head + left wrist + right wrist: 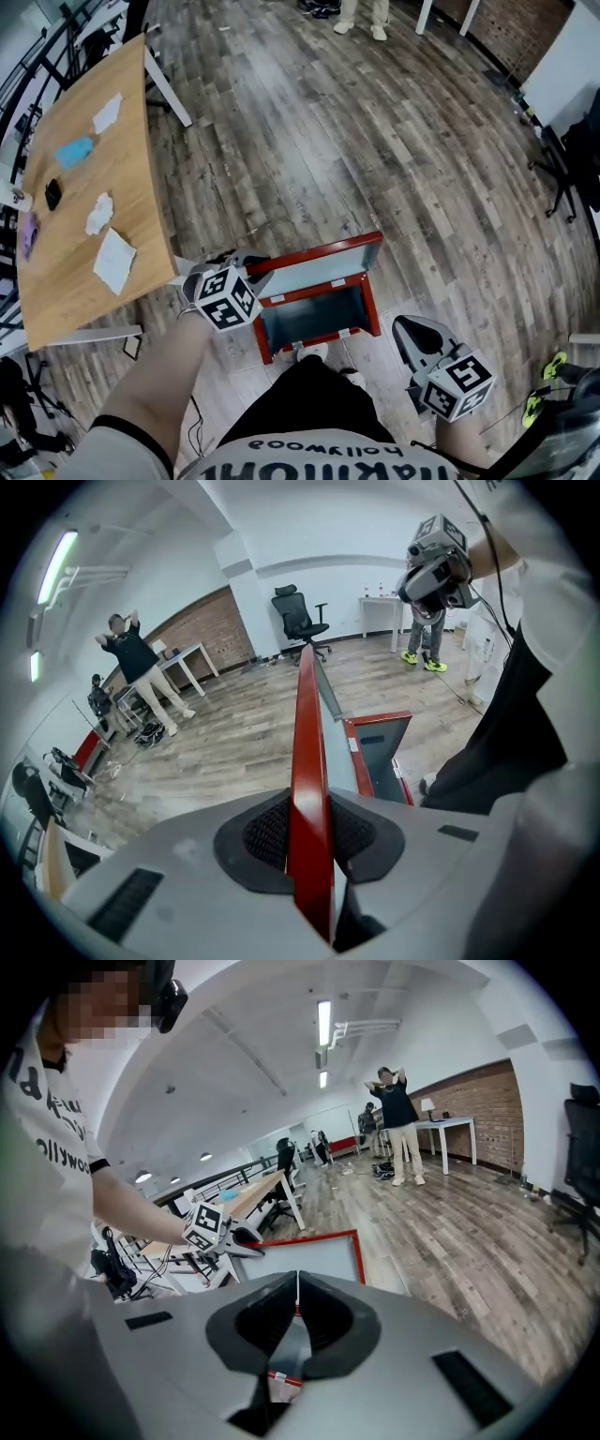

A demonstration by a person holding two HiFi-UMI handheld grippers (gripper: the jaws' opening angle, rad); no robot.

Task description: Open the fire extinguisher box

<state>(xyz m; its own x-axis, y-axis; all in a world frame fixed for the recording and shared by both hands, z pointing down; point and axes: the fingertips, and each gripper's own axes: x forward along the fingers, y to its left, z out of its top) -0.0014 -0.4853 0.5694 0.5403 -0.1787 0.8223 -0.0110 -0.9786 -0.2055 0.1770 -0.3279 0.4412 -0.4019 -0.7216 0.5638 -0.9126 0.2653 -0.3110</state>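
The red fire extinguisher box [366, 309] lies on the wood floor with its grey-lined door [323, 269] swung up. My left gripper [251, 266] is shut on the door's left corner; in the left gripper view the door's red edge [307, 724] runs straight up between the pads [267, 832], and the box's open inside [382, 754] shows to the right. My right gripper [406, 328] hangs to the right of the box, apart from it, jaws shut on nothing. In the right gripper view the closed tips [297, 1281] point at the raised door [319, 1258] and the left gripper [239, 1238].
A wooden table [131, 150] with paper scraps and a blue object [75, 151] stands at the left. My shoe [311, 352] is at the box's near side. A person [398, 1124] stands far off by a brick wall; an office chair [300, 619] is beyond.
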